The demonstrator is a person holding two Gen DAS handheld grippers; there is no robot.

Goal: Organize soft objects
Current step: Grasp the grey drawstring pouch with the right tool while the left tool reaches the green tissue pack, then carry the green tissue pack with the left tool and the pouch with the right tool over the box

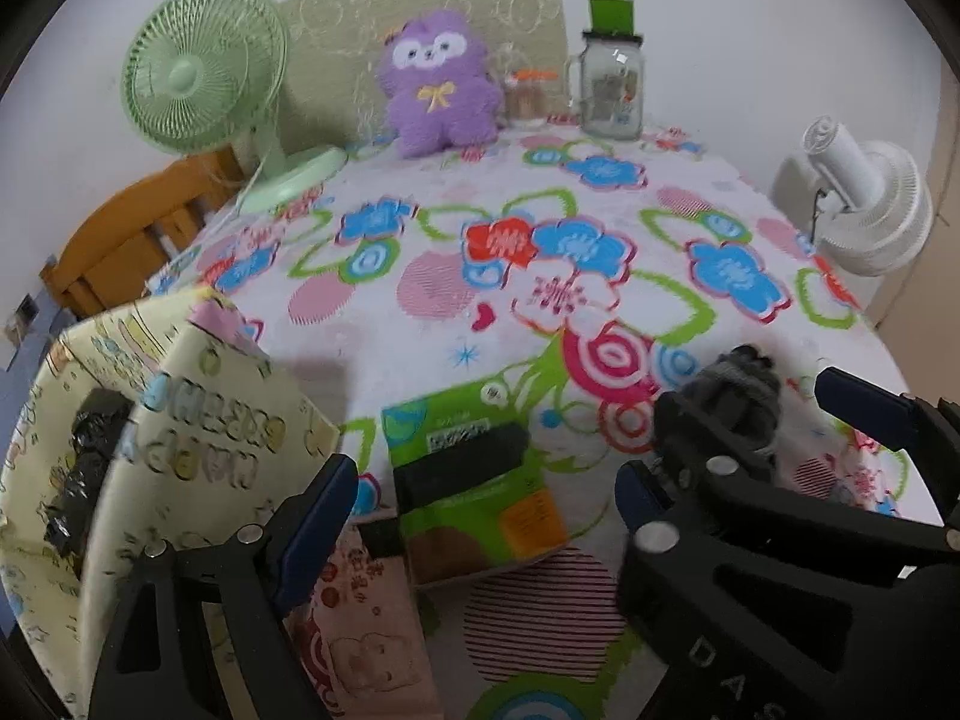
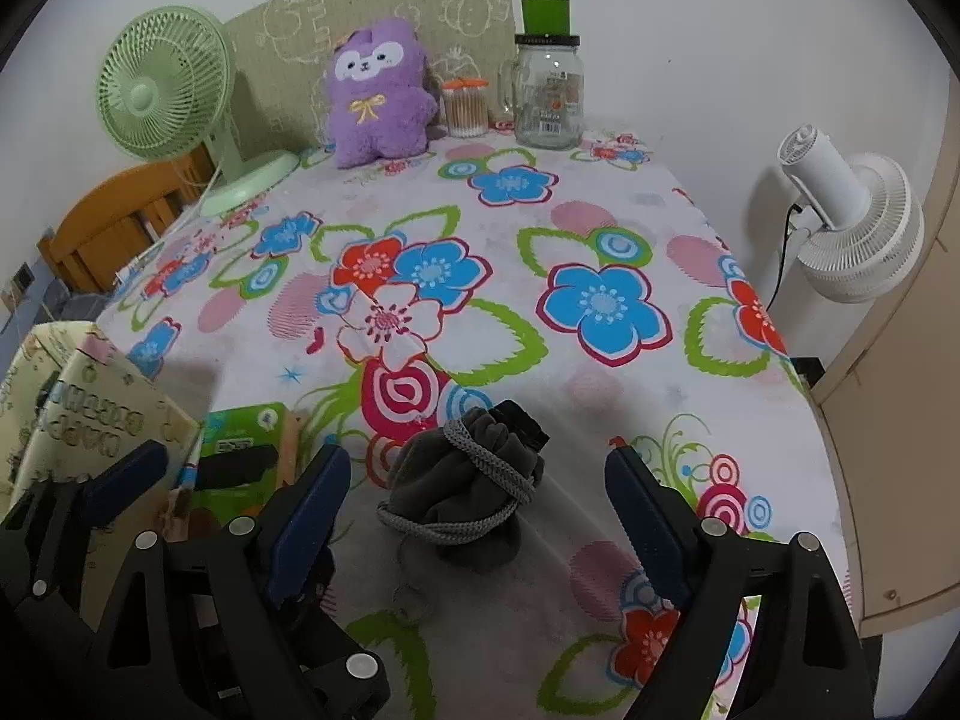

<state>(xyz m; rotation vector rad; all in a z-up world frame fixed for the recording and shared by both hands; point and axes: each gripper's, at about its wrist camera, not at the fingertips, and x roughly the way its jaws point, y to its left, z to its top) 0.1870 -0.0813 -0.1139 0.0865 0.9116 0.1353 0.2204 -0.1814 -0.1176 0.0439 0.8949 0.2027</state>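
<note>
The gray pouch (image 2: 465,489) sits on the table (image 2: 540,228), on the flowered cloth, near the front edge. It stands mostly upright and a bit slumped — its gathered top points up and toward the back of the table. A gray cord (image 2: 480,468) wraps around its neck and loops down in front.

The right gripper (image 2: 477,495) has its jaws wide, one blue finger (image 2: 312,492) on each side of the pouch. The fingers do not touch it.

The left gripper (image 1: 486,495) also has its jaws wide and holds nothing. Between its blue fingers (image 1: 324,504) lies a green packet (image 1: 474,480), flat on the table. Its long side runs from front to back. A black block (image 1: 459,459) lies across it. A pink packet (image 1: 366,618) lies just in front, partly under the green one.

At the left stands a pale yellow box (image 1: 198,450) with cartoon prints. At the back of the table sits a purple plush toy (image 2: 378,99), upright and facing front, between a green fan (image 2: 165,93) and a glass jar (image 2: 549,96).
</note>
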